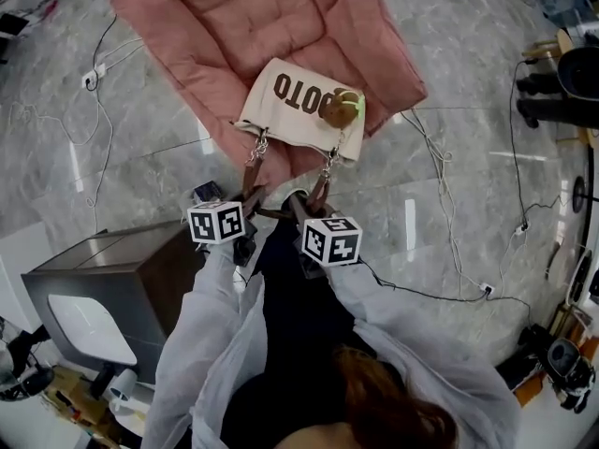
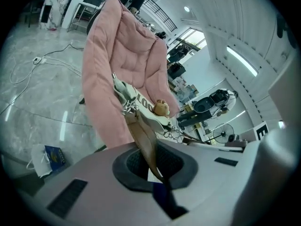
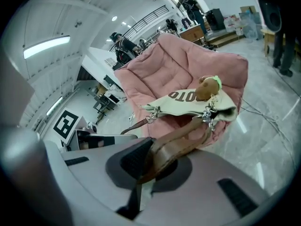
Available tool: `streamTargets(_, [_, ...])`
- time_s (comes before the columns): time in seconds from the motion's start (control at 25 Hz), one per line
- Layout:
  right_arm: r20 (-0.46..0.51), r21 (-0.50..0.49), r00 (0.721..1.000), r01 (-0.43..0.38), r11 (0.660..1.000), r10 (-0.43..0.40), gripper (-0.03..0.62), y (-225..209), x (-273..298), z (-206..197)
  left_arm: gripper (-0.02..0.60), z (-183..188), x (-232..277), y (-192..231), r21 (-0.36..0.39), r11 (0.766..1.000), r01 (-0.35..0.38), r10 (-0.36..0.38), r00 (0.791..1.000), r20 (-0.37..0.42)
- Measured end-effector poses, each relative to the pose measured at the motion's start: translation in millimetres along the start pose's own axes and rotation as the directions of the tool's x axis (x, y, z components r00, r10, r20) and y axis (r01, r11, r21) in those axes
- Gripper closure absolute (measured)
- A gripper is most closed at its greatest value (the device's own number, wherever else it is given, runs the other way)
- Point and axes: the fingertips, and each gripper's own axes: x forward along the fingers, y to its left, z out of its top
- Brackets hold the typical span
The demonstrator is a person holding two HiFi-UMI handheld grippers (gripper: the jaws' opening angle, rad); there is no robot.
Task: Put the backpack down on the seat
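I see left gripper (image 2: 153, 166) clamped on one brown leather strap (image 2: 141, 135), right gripper (image 3: 148, 166) clamped on the other strap (image 3: 183, 142), cream canvas backpack (image 1: 299, 110) lying at pink cushioned seat's (image 1: 234, 26) front edge.

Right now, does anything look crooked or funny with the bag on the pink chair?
A little. The backpack lies askew at the front edge of the pink seat, not in its middle. Its brown straps run off the seat into the left gripper and right gripper, both clamped on them. Nothing looks torn.

Matt canvas backpack (image 1: 295, 110), leather straps (image 2: 143, 138), quilted cloth seat (image 1: 234, 17), glossy marble floor (image 1: 468, 92)
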Motion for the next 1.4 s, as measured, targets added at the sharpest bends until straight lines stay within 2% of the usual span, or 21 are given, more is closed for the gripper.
streamTargets(0.16, [-0.031, -0.009, 1.0, -0.006, 1.0, 0.006, 0.585, -5, 4, -13, 0.568, -12, 2, 10, -0.034, 0.998, -0.047, 0.048, 0.999, 0.021])
streamTargets(0.36, [-0.038, 0.011, 0.999, -0.019, 1.0, 0.02, 0.583, -18, 3, -14, 0.568, -11, 11, 9, -0.079, 0.995, -0.056, 0.062, 0.995, 0.077])
streamTargets(0.56, [-0.065, 0.047, 0.997, -0.041, 0.998, 0.044, 0.577, -23, 0, -22, 0.566, -24, 17, 6, -0.087, 0.993, -0.074, 0.079, 0.995, 0.062])
streamTargets(0.68, [-0.072, 0.041, 0.995, -0.06, 0.997, 0.063, 0.51, -23, -2, -23, 0.564, -21, 19, 10, -0.114, 0.987, -0.11, 0.121, 0.988, 0.091])
streamTargets(0.72, [-0.08, 0.046, 0.995, -0.062, 0.997, 0.065, 0.454, -24, -3, -25, 0.498, -19, 18, 12, -0.139, 0.983, -0.12, 0.135, 0.985, 0.103])
streamTargets(0.76, [-0.09, 0.052, 0.994, -0.057, 0.997, 0.062, 0.336, -27, -3, -27, 0.358, -18, 17, 15, -0.166, 0.978, -0.129, 0.149, 0.983, 0.109])
streamTargets(0.8, [-0.098, 0.059, 0.994, -0.045, 0.997, 0.051, 0.238, -31, -4, -30, 0.278, -17, 15, 18, -0.185, 0.972, -0.143, 0.165, 0.98, 0.11])
streamTargets(0.88, [-0.102, 0.066, 0.995, -0.01, 0.998, 0.016, 0.118, -42, -9, -34, 0.256, -18, 10, 25, -0.186, 0.965, -0.187, 0.21, 0.971, 0.112])
streamTargets(1.0, [-0.089, 0.06, 0.996, 0.017, 0.998, -0.012, 0.068, -54, -19, -39, 0.232, -22, 4, 29, -0.168, 0.959, -0.23, 0.25, 0.962, 0.112])
streamTargets(1.16, [-0.076, 0.057, 0.997, 0.002, 0.998, 0.002, 0.057, -54, -32, -44, 0.219, -29, 0, 23, -0.175, 0.956, -0.234, 0.259, 0.956, 0.135])
streamTargets(1.28, [-0.046, 0.038, 0.999, -0.015, 0.999, 0.017, 0.054, -49, -41, -45, 0.21, -33, -6, 17, -0.184, 0.95, -0.253, 0.284, 0.944, 0.167])
streamTargets(1.4, [0.01, 0.005, 0.999, -0.042, 0.999, 0.042, 0.032, -46, -53, -42, 0.21, -41, -8, 5, -0.181, 0.955, -0.236, 0.267, 0.949, 0.168])
